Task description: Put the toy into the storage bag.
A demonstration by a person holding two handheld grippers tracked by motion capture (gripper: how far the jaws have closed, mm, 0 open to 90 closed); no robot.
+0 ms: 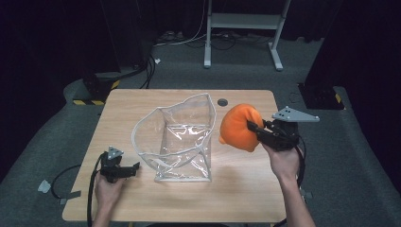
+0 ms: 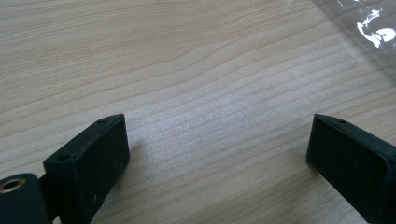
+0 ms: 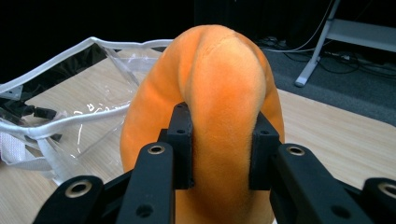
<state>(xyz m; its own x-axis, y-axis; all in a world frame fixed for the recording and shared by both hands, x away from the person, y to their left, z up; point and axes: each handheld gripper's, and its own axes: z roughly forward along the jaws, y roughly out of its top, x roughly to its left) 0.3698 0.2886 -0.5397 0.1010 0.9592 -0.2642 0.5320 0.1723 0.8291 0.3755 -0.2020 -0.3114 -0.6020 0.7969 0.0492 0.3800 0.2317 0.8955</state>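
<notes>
Jaws of your right gripper are clenched on the orange plush, one pad pressing each side of a fold of it, with the rest bulging up and out beyond the tips. In the high view that gripper holds the plush clear of the bench, well above the wood. Just past the plush, off the left jaw, stands the clear bag, its white-trimmed mouth open and upward; in the high view the bag sits mid-bench beside the plush. Your left gripper rests low near the bag's near corner, its jaws spread wide over bare bench and grasping nothing, with a corner of bag beyond the right jaw.
</notes>
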